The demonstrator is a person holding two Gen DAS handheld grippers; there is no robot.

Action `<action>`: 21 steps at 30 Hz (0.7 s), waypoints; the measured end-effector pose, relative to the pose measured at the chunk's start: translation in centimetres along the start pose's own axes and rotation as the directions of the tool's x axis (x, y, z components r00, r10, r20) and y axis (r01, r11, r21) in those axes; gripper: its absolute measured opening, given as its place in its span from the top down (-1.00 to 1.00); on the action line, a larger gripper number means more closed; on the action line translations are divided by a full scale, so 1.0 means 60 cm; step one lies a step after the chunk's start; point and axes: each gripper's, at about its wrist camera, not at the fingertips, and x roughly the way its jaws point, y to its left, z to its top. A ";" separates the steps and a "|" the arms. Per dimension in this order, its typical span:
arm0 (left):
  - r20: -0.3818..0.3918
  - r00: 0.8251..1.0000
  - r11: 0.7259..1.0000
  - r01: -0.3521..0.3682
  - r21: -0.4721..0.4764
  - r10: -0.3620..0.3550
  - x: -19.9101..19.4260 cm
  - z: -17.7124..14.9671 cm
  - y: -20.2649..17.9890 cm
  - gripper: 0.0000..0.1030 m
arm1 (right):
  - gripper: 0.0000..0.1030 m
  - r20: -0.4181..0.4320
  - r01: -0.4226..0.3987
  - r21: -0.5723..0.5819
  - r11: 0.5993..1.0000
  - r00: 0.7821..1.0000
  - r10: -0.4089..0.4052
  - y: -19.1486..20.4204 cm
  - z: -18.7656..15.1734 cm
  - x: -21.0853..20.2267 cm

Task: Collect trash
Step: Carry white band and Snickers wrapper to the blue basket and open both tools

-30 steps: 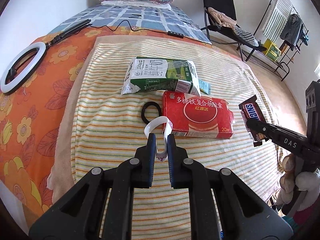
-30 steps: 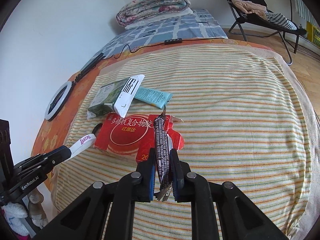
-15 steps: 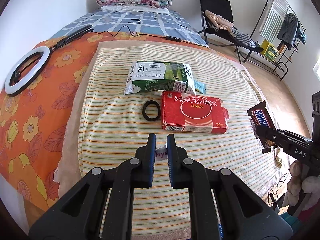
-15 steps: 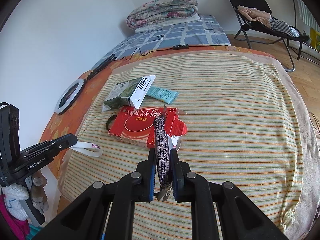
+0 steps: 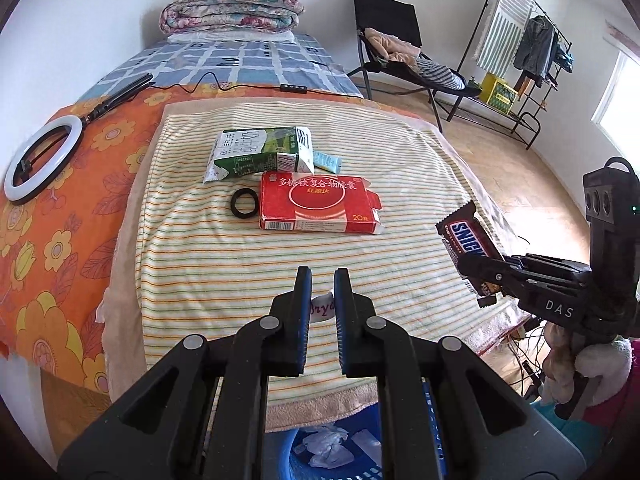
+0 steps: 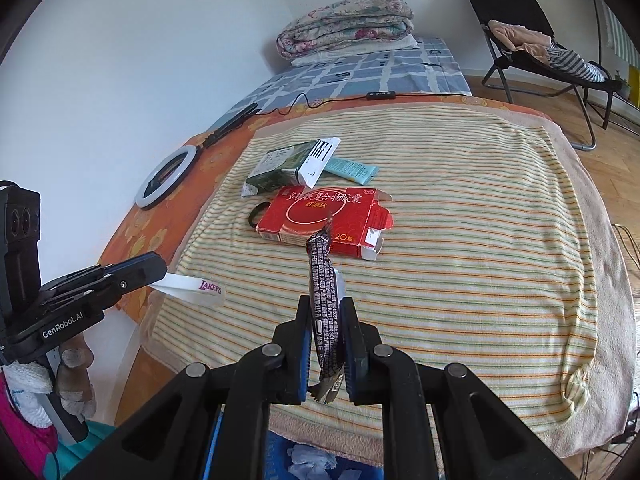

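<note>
My left gripper (image 5: 322, 278) is shut on a white Lakers wristband (image 5: 322, 307), which also shows in the right wrist view (image 6: 192, 287), held above the bed's front edge. My right gripper (image 6: 325, 306) is shut on a Snickers wrapper (image 6: 324, 292), seen in the left wrist view (image 5: 466, 240) at the right. On the striped towel (image 5: 200, 264) lie a red box (image 5: 318, 206), a green milk carton (image 5: 260, 152), a teal tube (image 5: 327, 161) and a black ring (image 5: 244, 203). A blue basket (image 5: 332, 446) with crumpled paper sits below the bed edge.
A ring light (image 5: 42, 158) and cable lie on the orange sheet at the left. A folded quilt (image 5: 230, 8) is at the far end. A black chair (image 5: 400, 52) and clothes rack (image 5: 520, 48) stand on the wooden floor at the right.
Both grippers have pulled back from the towel toward the bed's front edge, carrying the wristband and the wrapper. The blue basket has come into view below.
</note>
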 end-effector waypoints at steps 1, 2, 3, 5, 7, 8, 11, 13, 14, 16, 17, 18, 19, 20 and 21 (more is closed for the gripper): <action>-0.001 1.000 1.000 0.005 0.006 -0.005 -0.004 -0.006 -0.006 0.82 | 0.78 -0.003 -0.004 -0.003 1.000 1.000 0.004 0.003 -0.007 -0.005; -0.001 1.000 1.000 0.009 0.011 -0.009 -0.009 -0.013 -0.012 0.82 | 0.78 -0.005 -0.006 -0.006 1.000 1.000 0.006 0.006 -0.015 -0.009; -0.002 1.000 1.000 0.014 0.014 -0.014 -0.014 -0.019 -0.017 0.82 | 0.78 -0.007 -0.007 -0.011 1.000 1.000 0.007 0.009 -0.023 -0.014; -0.004 1.000 1.000 0.020 0.020 -0.020 -0.022 -0.034 -0.025 0.82 | 0.78 -0.011 -0.010 -0.020 1.000 1.000 0.010 0.016 -0.040 -0.023; -0.009 1.000 0.999 0.026 0.028 -0.026 -0.029 -0.051 -0.033 0.82 | 0.78 -0.016 -0.012 -0.028 1.000 1.000 0.011 0.022 -0.058 -0.032; -0.011 1.000 0.999 0.029 0.031 -0.029 -0.032 -0.059 -0.037 0.82 | 0.78 -0.019 -0.012 -0.033 0.999 1.000 0.011 0.024 -0.068 -0.036; -0.021 0.999 0.999 0.035 0.038 -0.035 -0.039 -0.084 -0.048 0.82 | 0.77 -0.030 -0.013 -0.046 0.999 0.999 0.012 0.030 -0.095 -0.047; -0.028 0.999 0.998 0.036 0.046 -0.035 -0.043 -0.101 -0.056 0.82 | 0.77 -0.043 -0.019 -0.047 0.999 0.999 0.016 0.034 -0.115 -0.053; -0.032 0.999 0.998 0.038 0.049 -0.037 -0.044 -0.108 -0.059 0.82 | 0.77 -0.049 -0.021 -0.047 0.999 0.999 0.019 0.035 -0.125 -0.055; -0.042 0.998 0.998 0.042 0.055 -0.039 -0.046 -0.124 -0.065 0.82 | 0.77 -0.062 -0.028 -0.047 0.999 0.998 0.025 0.036 -0.143 -0.059; -0.046 0.998 0.998 0.043 0.056 -0.040 -0.047 -0.131 -0.068 0.82 | 0.77 -0.069 -0.031 -0.046 0.998 0.997 0.027 0.036 -0.152 -0.061; -0.050 0.998 0.997 0.043 0.058 -0.041 -0.047 -0.138 -0.070 0.82 | 0.77 -0.075 -0.033 -0.046 0.998 0.997 0.029 0.035 -0.160 -0.062; -0.054 0.998 0.997 0.043 0.060 -0.040 -0.047 -0.145 -0.071 0.82 | 0.77 -0.081 -0.034 -0.046 0.998 0.996 0.030 0.035 -0.168 -0.062; -0.058 0.998 0.997 0.041 0.063 -0.038 -0.048 -0.152 -0.074 0.82 | 0.77 -0.088 -0.034 -0.045 0.998 0.996 0.030 0.034 -0.175 -0.062; -0.062 0.997 0.997 0.039 0.066 -0.035 -0.048 -0.158 -0.075 0.82 | 0.77 -0.096 -0.034 -0.044 0.998 0.995 0.030 0.034 -0.183 -0.062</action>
